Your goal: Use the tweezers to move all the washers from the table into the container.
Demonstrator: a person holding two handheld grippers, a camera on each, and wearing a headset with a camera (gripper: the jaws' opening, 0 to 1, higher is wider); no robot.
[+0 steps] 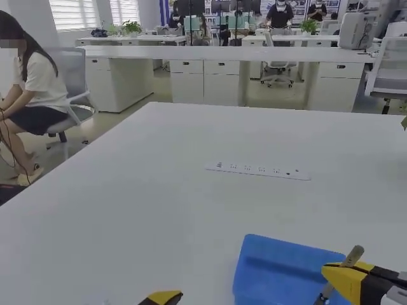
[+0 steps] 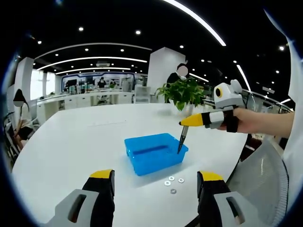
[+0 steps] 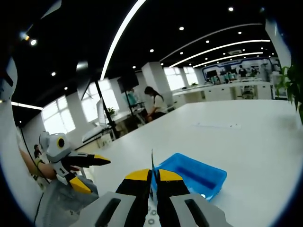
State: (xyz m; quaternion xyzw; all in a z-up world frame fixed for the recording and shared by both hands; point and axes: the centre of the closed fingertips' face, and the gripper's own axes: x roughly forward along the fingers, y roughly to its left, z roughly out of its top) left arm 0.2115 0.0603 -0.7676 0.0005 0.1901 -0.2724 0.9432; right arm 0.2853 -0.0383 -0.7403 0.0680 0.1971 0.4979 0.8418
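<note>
**Ana:** White worktable (image 2: 71, 142), open office behind. Where are the washers (image 2: 181, 180)?

**Ben:** Loose near the table's edge, just beside the blue container (image 2: 158, 164), on the side toward the left gripper (image 2: 156, 176). That gripper stands spread and empty. The right gripper (image 2: 188, 121) is clamped on the tweezers (image 2: 182, 138), with their tips above the container.

**Ana:** And the pick?

**Ben:** Likely best to bring the tips low over one washer, catch its rim and lift straight up, so it doesn't flick away.

**Ana:** Do the views differ?

**Ben:** The left gripper view sets washers and tips together. The head view places the container near the table's near edge, with a power strip (image 1: 257, 170) mid-table.
</note>
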